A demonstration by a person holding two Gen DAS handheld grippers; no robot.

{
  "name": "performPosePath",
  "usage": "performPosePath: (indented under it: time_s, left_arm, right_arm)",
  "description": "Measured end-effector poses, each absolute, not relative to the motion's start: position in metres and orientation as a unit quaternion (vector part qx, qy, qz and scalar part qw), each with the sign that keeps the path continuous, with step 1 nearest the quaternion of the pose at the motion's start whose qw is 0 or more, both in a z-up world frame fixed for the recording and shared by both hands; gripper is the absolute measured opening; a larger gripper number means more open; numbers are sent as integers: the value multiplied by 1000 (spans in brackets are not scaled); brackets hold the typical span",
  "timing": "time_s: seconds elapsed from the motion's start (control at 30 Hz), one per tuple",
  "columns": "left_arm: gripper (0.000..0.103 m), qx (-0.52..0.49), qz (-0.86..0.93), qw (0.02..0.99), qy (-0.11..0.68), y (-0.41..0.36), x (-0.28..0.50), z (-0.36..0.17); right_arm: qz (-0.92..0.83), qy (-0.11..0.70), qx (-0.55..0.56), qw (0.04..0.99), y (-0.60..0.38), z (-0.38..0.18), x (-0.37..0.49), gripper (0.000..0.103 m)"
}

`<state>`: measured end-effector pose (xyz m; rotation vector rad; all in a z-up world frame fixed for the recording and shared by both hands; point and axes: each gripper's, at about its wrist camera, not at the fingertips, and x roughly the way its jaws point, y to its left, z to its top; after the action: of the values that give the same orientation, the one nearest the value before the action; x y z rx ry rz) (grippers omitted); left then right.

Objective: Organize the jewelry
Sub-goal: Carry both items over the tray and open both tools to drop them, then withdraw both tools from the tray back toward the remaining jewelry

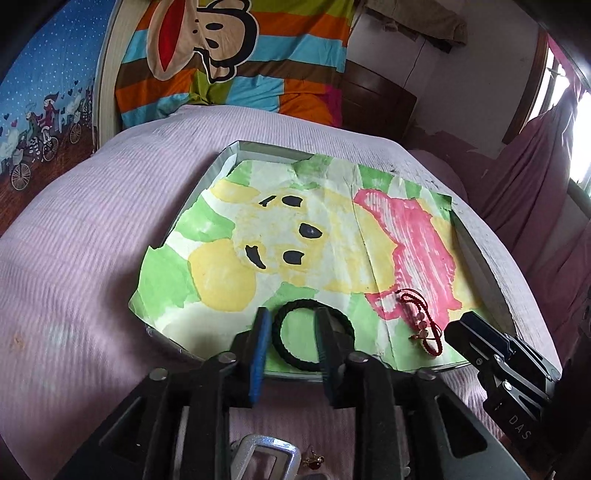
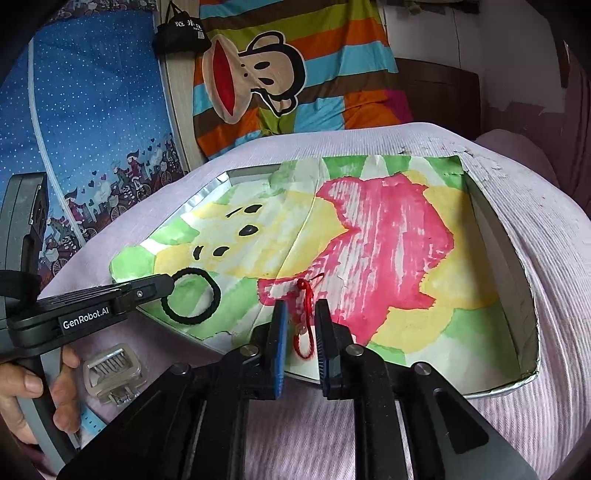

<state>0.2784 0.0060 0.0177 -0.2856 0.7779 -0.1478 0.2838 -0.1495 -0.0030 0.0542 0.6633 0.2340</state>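
Nearest us, our left gripper [image 1: 291, 325] is spread over the black band [image 1: 314, 334], soft, braided and light; we'd pinch its rim. Our right gripper [image 2: 300, 325] is spread around the red bracelet [image 2: 304, 317], limp beaded cord. Both lie on painted paper [image 2: 388, 236] in the tray [image 2: 517, 266]

Striped monkey-print blanket [image 2: 295, 85] at the bed's head, blue cyclist-pattern curtain [image 2: 85, 122], black bag [image 2: 181, 33] hanging, clear plastic clip [image 2: 112, 373] on lilac bedspread [image 2: 517, 424]
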Motion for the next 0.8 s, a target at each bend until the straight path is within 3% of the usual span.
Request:
performPosePath:
  time_s: [0.07,0.2,0.37,0.47,0.57,0.8]
  left_arm:
    - [54,-146,-69,918,362,8,272,23]
    - [57,-151,-80,926,338,9,257,34]
    - [89,-158,-75,945,278,16,223,49]
    - [98,-156,-74,955,243,18,200,57]
    - [103,-147,-72,964,209,20,176,62]
    - [103,-119,-68,976,169,24,130,63]
  right_arm:
    - [111,313,24,943,-153,-1,277,30]
    - [100,279,20,955,-162,8,258,41]
    - [91,214,35,972,-176,25,224,67]
    - [91,178,39,979,-181,33,201,85]
    - [90,145,47,984,-184,39,178,100]
    - [90,102,48,990,-187,43,132,102]
